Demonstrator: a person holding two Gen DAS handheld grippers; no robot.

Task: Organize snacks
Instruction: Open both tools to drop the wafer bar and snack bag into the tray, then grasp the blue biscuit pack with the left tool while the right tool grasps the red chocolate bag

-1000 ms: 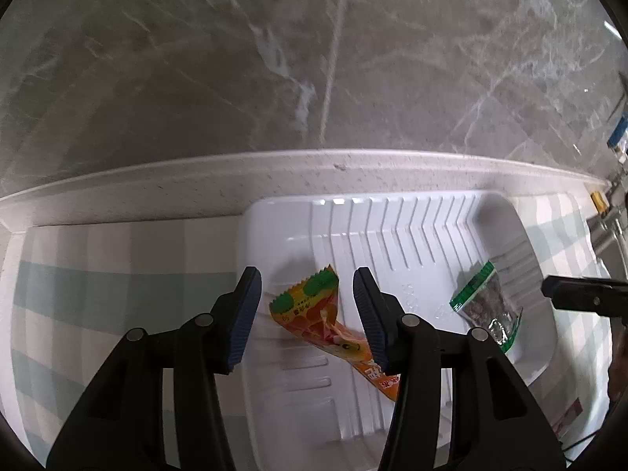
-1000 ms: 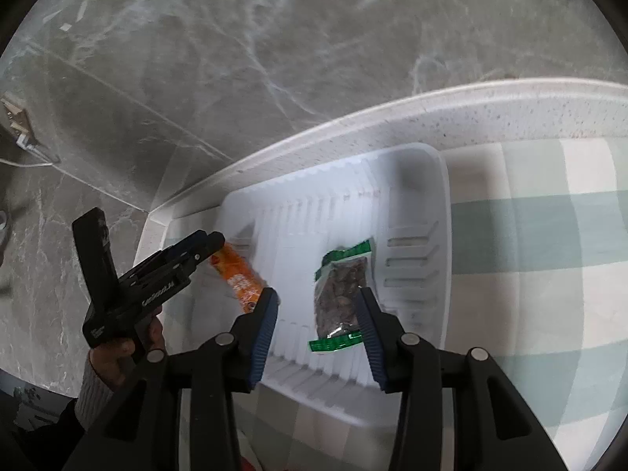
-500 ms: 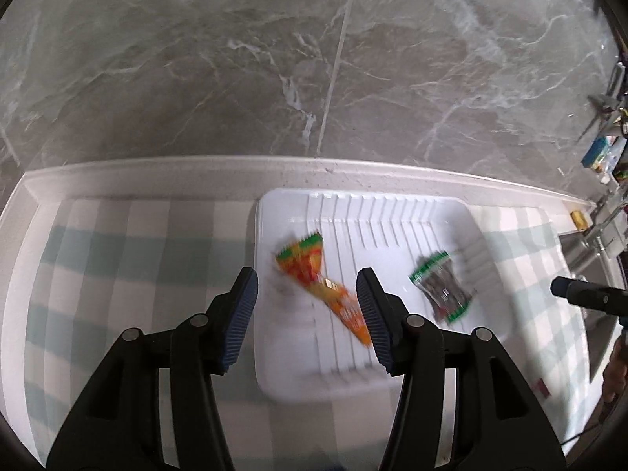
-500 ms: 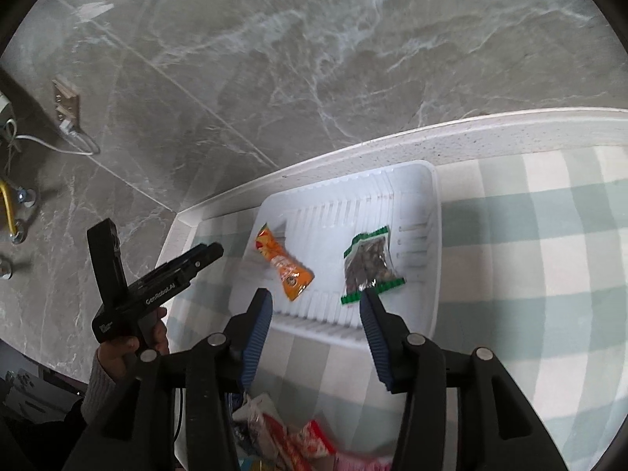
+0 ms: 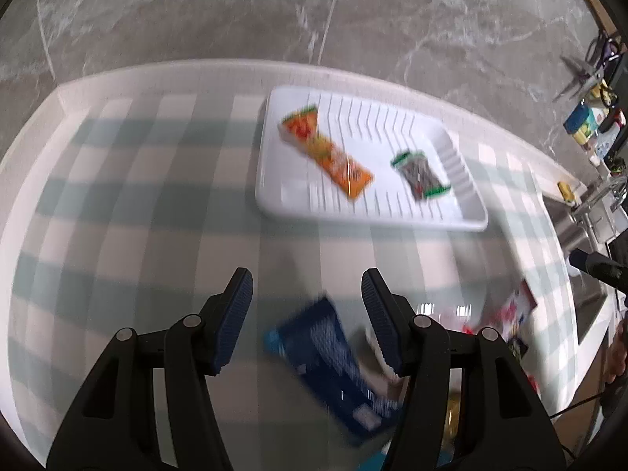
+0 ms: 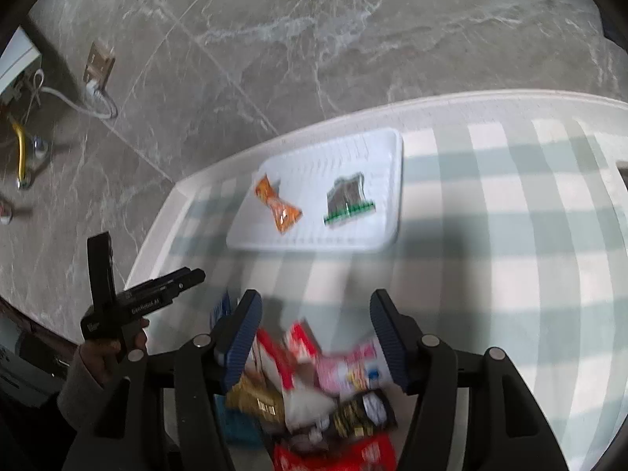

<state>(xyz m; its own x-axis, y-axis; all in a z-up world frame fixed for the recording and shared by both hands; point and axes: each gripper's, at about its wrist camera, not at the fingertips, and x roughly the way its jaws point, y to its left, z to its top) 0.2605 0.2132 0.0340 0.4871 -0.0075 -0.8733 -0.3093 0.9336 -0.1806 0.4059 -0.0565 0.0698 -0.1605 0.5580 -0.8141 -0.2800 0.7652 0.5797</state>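
Note:
A white ribbed tray (image 5: 282, 204) (image 6: 388, 180) sits at the far side of the checked tablecloth. In it lie an orange snack packet (image 5: 329, 155) (image 6: 278, 206) and a green-edged packet of dark snacks (image 5: 422, 174) (image 6: 347, 200). My left gripper (image 5: 306, 310) is open and empty, above a blue packet (image 5: 329, 361). My right gripper (image 6: 314, 333) is open and empty over a pile of loose snack packets (image 6: 333, 388), red, pink, gold and dark. The frames are blurred.
The table's white rim (image 5: 157, 70) runs along the far side, with grey marble floor beyond. More packets (image 5: 514, 314) lie right of the blue one. The left gripper with the hand holding it (image 6: 129, 306) shows at the table's left edge. A sink area (image 5: 588, 212) lies far right.
Both grippers have pulled back from the tray toward the near side. The tray now looks small and far. The snack pile and blue packet have come into view under the open jaws.

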